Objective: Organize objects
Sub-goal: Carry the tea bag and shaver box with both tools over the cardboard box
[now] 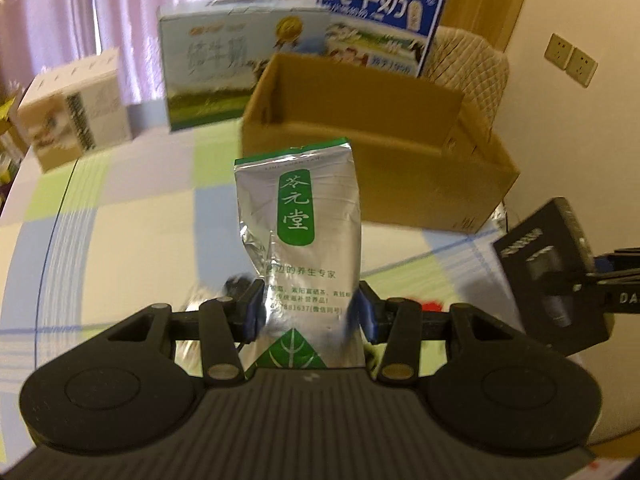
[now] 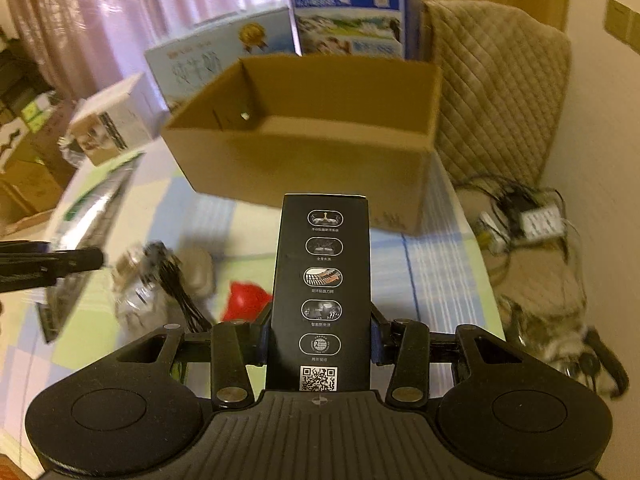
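My left gripper (image 1: 308,312) is shut on a silver foil pouch (image 1: 300,220) with a green label, held upright above the table in front of the open cardboard box (image 1: 480,184). My right gripper (image 2: 320,340) is shut on a tall black box (image 2: 322,280) with white icons and a QR code, held upright before the same cardboard box (image 2: 320,168). The black box also shows at the right of the left wrist view (image 1: 552,276). The pouch shows at the left of the right wrist view (image 2: 88,208). The cardboard box looks empty inside.
Milk cartons (image 1: 240,64) (image 2: 352,8) and a white box (image 1: 72,104) stand behind the cardboard box. A red object (image 2: 244,300) and a clear bag of dark items (image 2: 160,280) lie on the checked tablecloth. A padded chair (image 2: 500,92) and cables (image 2: 528,216) are at right.
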Motion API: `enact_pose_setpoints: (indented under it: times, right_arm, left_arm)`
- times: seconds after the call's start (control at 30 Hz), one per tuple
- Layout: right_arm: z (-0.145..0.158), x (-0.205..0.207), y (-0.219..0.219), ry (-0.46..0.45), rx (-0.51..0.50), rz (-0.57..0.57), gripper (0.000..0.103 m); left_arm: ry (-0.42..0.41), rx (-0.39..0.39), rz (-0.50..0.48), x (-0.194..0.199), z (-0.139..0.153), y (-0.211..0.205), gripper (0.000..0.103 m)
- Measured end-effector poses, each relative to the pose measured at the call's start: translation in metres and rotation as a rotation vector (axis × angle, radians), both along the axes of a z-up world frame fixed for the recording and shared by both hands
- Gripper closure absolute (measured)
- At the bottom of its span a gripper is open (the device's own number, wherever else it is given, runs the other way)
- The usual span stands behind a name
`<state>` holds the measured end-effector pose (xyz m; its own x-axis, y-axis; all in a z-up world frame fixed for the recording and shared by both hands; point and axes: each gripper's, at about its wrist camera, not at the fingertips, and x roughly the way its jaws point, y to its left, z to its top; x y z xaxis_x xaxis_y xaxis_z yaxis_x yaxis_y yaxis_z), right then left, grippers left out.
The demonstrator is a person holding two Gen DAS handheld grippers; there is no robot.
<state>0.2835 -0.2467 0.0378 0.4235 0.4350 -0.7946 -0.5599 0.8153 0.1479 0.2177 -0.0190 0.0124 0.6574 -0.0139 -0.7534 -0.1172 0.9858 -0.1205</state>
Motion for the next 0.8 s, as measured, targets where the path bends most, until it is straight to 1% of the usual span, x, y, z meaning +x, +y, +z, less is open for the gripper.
enact_pose_setpoints:
  times: [0.17, 0.33, 0.47, 0.6, 0.7, 0.8]
  right_arm:
    - [0.019, 0.026, 0.015, -0.043, 0.032, 0.034, 0.062]
    - [0.039, 0.053, 0.033, -0.085, 0.068, 0.024, 0.062]
    - [0.055, 0.078, 0.049, -0.102, 0.097, -0.008, 0.062]
    - [0.065, 0.105, 0.061, -0.127, 0.102, -0.041, 0.062]
    - [0.067, 0.128, 0.068, -0.128, 0.104, -0.071, 0.062]
    - [0.064, 0.149, 0.074, -0.124, 0.092, -0.098, 0.062]
  left_arm:
    - [-0.04, -0.001, -0.011, 0.033, 0.013, -0.021, 0.061]
    - [-0.074, 0.009, -0.066, 0.075, 0.029, -0.034, 0.06]
    - [-0.098, 0.011, -0.09, 0.106, 0.04, -0.033, 0.06]
    - [-0.104, 0.013, -0.115, 0.139, 0.05, -0.03, 0.06]
    - [-0.105, 0.03, -0.124, 0.163, 0.053, -0.026, 0.06]
    - [-0.107, 0.017, -0.12, 0.185, 0.055, -0.021, 0.06]
